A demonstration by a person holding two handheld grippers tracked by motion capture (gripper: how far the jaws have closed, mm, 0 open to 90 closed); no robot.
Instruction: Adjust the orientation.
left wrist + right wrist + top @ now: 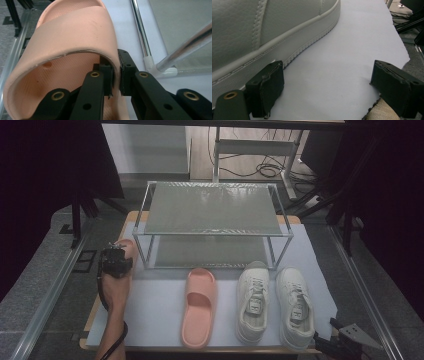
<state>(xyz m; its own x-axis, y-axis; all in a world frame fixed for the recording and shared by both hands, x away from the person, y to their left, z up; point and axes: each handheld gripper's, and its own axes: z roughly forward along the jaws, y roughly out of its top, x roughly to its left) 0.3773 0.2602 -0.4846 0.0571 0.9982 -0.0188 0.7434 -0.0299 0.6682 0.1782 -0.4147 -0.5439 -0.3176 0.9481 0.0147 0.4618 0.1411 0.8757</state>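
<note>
- Slipper (67, 37) first: the left claw (116, 75) is pinched tight on the side of the pink slipper's strap, one pad inside and one pad outside. This slipper sits at the left edge of the table, just beside the leg of the shoe rack (215, 215).
- Grip looks thin. The pads bite only the strap's edge, so I think the soft slipper could bend or slip out. Lift it slowly and keep it level.
- Rack shelves are bare. The lower shelf is close by, so a small lift and a gentle slide in should do. Watch the shiny rack leg (141, 32); don't bump it.
- Second pink slipper (199, 306) lies in the middle of the white mat (155, 310), near the two white shoes. Put the pair side by side later.
- Right claw (327, 92) is wide open and holds nothing. It waits low on the mat, just beside the white shoe (262, 32). Keep it still so it pushes nothing.
</note>
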